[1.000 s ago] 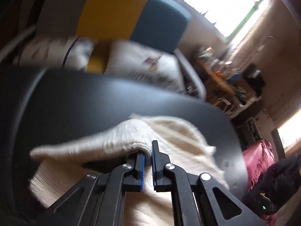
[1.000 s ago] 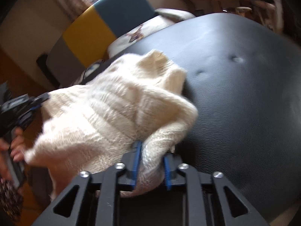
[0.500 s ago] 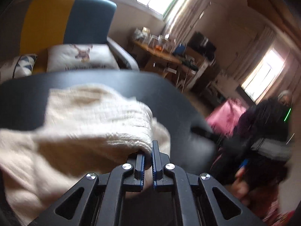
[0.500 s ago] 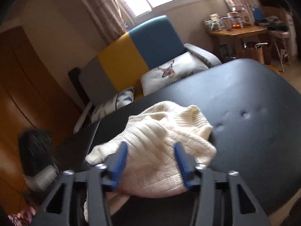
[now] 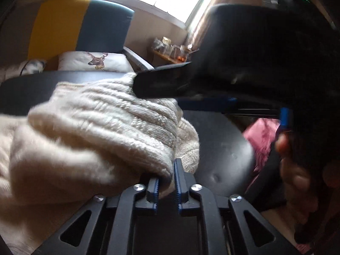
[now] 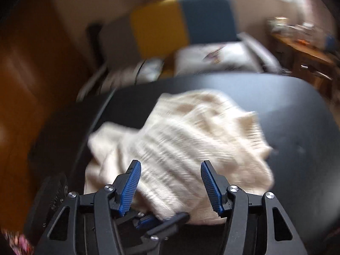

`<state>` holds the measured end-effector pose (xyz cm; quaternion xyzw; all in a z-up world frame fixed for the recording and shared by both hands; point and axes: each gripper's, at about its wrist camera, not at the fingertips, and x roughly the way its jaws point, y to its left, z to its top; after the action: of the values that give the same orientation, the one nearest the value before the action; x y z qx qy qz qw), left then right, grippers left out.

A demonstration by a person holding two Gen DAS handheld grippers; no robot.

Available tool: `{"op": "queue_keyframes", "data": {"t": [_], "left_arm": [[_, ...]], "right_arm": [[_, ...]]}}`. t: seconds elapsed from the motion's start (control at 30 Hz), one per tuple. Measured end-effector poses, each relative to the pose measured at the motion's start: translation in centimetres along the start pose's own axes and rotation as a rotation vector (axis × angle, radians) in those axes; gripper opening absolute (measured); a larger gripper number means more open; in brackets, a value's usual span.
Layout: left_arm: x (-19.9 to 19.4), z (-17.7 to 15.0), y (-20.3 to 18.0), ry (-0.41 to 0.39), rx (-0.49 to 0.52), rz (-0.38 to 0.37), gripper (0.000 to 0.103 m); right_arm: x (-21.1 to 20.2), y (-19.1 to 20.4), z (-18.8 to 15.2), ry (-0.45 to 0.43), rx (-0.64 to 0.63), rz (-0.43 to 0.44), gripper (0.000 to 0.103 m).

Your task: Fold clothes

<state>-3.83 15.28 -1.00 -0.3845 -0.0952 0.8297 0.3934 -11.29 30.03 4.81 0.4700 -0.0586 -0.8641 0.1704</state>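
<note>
Cream knit sweater [image 5: 102, 131], bunched in a thick heap on the black padded worktop [image 6: 286, 97], toward its near edge and left of the middle as seen from the right wrist. One rolled fold pinched in the left claw [image 5: 166, 182], jaws nearly together on the wool (a firm nip on the doubled edge, likely so the layer can be carried over without slipping). Right claw [image 6: 170, 182] spread wide and holding nothing, poised just above the near side of the heap; in the left wrist view, looming dark across the top of the sweater. A hand [image 5: 297, 182] wrapped round its handle at the right. Much motion blur in the right wrist view, so stitches and folds unclear there. Sweater neither flat nor squared: a loose mound, with part sagging toward the near left edge. Judged mid-fold, one layer gripped for turning.
</note>
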Motion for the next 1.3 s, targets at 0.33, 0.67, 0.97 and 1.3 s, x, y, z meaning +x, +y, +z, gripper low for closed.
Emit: {"op": "queue_keyframes", "data": {"t": [0.33,0.67,0.97,1.3], "left_arm": [[-1.2,-2.0,1.1,-0.023,-0.012,0.010,0.022],[-7.5,2.6,4.9,-0.202,0.040,0.286,0.025],[-3.5,6.4,13.1,-0.022,0.050,0.627,0.026],[-0.6,2.1,13.7,0.148,0.019,0.616,0.026]], "right_arm": [[5.7,2.4,1.0,0.127,-0.222,-0.141,0.029],[-3.7,-4.2,-1.1,-0.156,0.103,-0.110,0.022],[-6.9,-15.9,-7.4,-0.238,0.454,-0.261,0.015],[-3.8,-18.0,-10.3,-0.160,0.475,-0.301,0.019]]}}
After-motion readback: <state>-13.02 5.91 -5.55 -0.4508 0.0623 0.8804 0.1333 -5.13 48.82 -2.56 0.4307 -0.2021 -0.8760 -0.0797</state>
